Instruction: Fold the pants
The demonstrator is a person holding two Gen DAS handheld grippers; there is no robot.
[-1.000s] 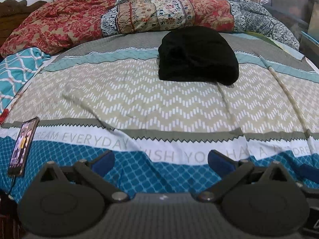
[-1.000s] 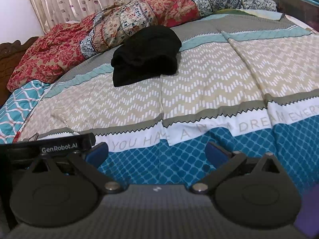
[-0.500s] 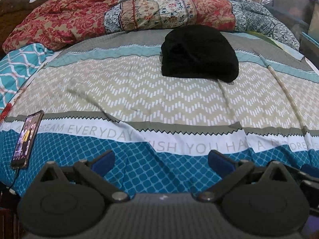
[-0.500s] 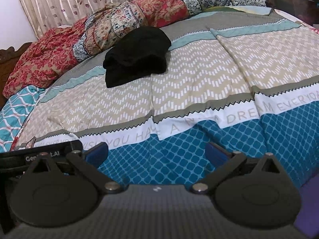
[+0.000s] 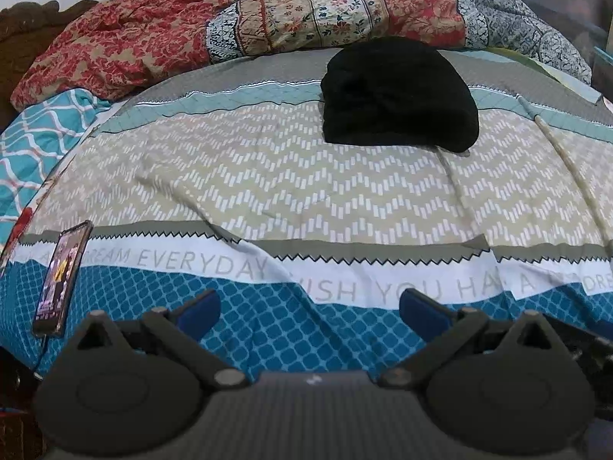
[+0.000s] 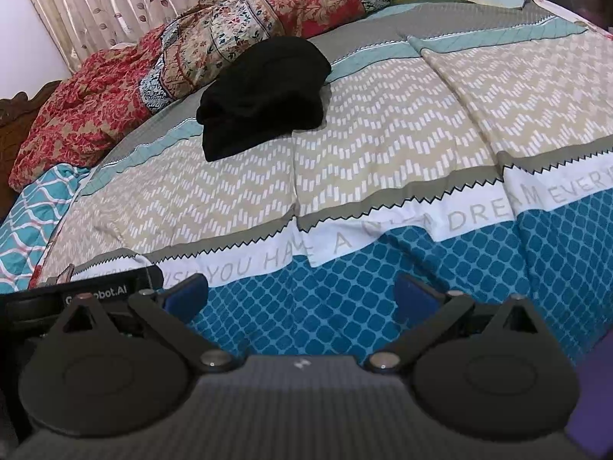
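A: Where are the pants?
B: The black pants (image 5: 398, 94) lie folded in a bundle on the bed (image 5: 306, 191), toward its far side, just before the rumpled floral quilt (image 5: 268, 27).
A: Anything hard to read?
B: The phone (image 5: 61, 280) at the left edge; its screen is blurred.
A: The grippers?
B: The left hand-held gripper (image 5: 308, 308) and right hand-held gripper (image 6: 300, 293) both hover low over the blue near edge, fingers spread wide, empty.
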